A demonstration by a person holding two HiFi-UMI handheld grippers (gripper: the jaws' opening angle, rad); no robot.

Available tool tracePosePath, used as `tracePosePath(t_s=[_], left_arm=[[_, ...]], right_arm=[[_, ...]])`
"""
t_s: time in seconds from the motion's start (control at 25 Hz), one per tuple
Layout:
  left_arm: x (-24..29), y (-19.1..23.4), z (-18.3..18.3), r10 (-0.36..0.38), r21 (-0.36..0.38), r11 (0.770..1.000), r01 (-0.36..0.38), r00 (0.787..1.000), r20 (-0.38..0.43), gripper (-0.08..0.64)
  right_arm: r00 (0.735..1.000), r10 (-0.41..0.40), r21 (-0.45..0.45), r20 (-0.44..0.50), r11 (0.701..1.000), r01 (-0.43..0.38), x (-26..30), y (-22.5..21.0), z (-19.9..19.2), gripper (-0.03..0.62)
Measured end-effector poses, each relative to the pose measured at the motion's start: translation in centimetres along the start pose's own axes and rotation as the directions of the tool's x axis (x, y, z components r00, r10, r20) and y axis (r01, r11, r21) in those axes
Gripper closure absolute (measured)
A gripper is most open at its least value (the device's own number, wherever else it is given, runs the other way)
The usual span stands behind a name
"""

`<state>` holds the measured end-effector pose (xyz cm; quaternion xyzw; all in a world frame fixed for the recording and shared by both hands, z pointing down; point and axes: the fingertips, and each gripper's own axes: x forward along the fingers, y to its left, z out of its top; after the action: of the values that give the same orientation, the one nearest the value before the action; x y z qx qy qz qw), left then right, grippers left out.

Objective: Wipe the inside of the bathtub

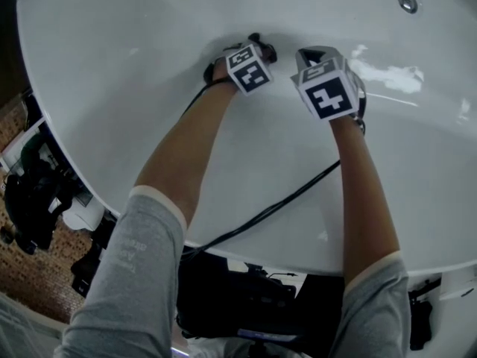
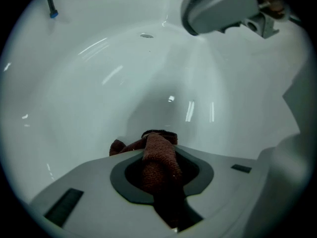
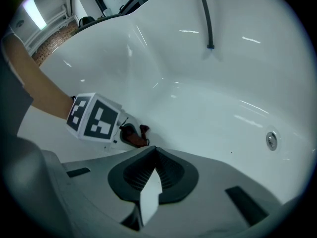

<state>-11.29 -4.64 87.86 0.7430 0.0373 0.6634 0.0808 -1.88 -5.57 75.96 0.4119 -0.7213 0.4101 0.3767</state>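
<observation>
The white bathtub point(image 1: 134, 66) fills the head view, and both of the person's arms reach down into it. My left gripper point(image 1: 257, 47) is low on the tub's inner wall, shut on a dark red cloth point(image 2: 158, 157) that bunches out between its jaws point(image 2: 157, 148). The right gripper view shows that cloth point(image 3: 134, 138) against the tub surface, below the left gripper's marker cube point(image 3: 94, 115). My right gripper point(image 1: 317, 54) hovers just right of the left one. Its jaws point(image 3: 155, 150) are shut with nothing between them.
A round metal fitting point(image 1: 408, 2) sits in the tub wall at the far right. A black cable point(image 1: 276, 203) trails from the grippers over the near rim. Dark equipment point(image 1: 33, 192) stands outside the tub at left, on a brick-patterned floor point(image 1: 22, 274).
</observation>
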Motion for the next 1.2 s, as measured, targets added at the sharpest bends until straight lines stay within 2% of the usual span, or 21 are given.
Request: tracePosePath(t_s=[0.12, 0.2, 0.28, 0.4, 0.68, 0.88, 0.96, 1.08, 1.2], left_arm=[[-0.7, 4.8, 2.6, 0.083, 0.012, 0.997, -0.083, 0.997, 0.01, 0.463], [-1.3, 7.2, 3.8, 0.108, 0.014, 0.994, -0.108, 0.994, 0.007, 0.463], [-1.6, 7.8, 4.4, 0.106, 0.026, 0.994, -0.106, 0.994, 0.009, 0.463], [-1.3, 6.2, 3.9, 0.084, 0.05, 0.995, -0.085, 0.996, 0.02, 0.463], [-0.2, -0.6, 1.1, -0.043, 0.159, 0.986, 0.042, 0.999, -0.001, 0.463], [0.1, -3.5, -1.0, -0.158, 0.221, 0.961, 0.168, 0.986, -0.062, 0.463], [0.1, -4.5, -1.8, -0.204, 0.231, 0.948, 0.22, 0.975, -0.089, 0.463], [0.1, -6.5, -3.5, -0.292, 0.259, 0.91, 0.325, 0.943, -0.157, 0.463], [-0.1, -7.7, -5.4, -0.329, 0.284, 0.879, 0.384, 0.918, -0.222, 0.465]], right_arm=[[1.0, 0.006, -0.006, -0.008, 1.0, -0.006, 0.0, 0.2, 0.0, 0.586], [1.0, -0.002, -0.008, -0.011, 1.0, 0.001, -0.1, 0.1, 0.2, 0.586], [1.0, -0.013, -0.004, -0.017, 1.0, 0.013, -0.2, -0.3, 0.1, 0.586], [1.0, -0.014, 0.01, -0.02, 1.0, 0.014, -0.3, -0.7, -0.3, 0.586], [1.0, -0.007, 0.009, -0.011, 1.0, 0.007, -0.3, -0.7, -0.1, 0.586], [1.0, -0.017, 0.007, -0.005, 1.0, 0.017, -0.2, -1.2, 0.3, 0.586], [1.0, -0.018, 0.004, -0.004, 1.0, 0.018, -0.2, -1.2, 0.3, 0.586], [1.0, -0.004, 0.001, -0.006, 1.0, 0.004, -0.2, -0.9, 0.4, 0.586], [1.0, -0.015, -0.001, -0.005, 1.0, 0.015, -0.3, -1.1, 0.3, 0.586]])
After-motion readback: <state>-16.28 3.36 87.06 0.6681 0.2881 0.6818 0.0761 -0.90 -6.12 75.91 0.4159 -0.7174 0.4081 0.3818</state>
